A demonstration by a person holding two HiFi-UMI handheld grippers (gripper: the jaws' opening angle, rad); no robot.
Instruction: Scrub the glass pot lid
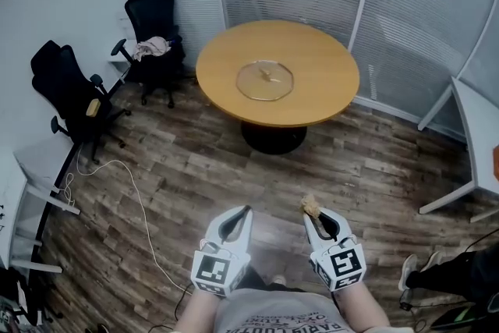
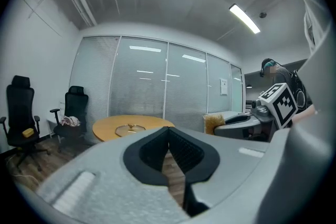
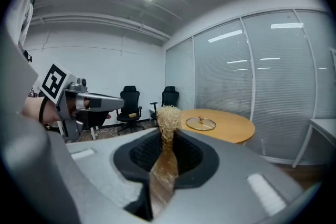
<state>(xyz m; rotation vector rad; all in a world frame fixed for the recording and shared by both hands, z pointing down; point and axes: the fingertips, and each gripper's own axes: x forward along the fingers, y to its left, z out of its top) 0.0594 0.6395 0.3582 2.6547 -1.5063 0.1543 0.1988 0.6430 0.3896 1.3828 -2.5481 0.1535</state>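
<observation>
The round wooden bench (image 1: 327,90) stands far ahead of both tongs with the glass lid (image 1: 265,80) lying flat on its middle, while the left tongs (image 1: 246,210) are closed with nothing in them and the right tongs (image 1: 309,214) pinch a small straw brush (image 1: 311,205) tight.

Left tool (image 1: 246,210) held low, jaws together, empty — right tool (image 1: 310,216) alongside, jaws clamped on a brush (image 1: 311,205).
</observation>
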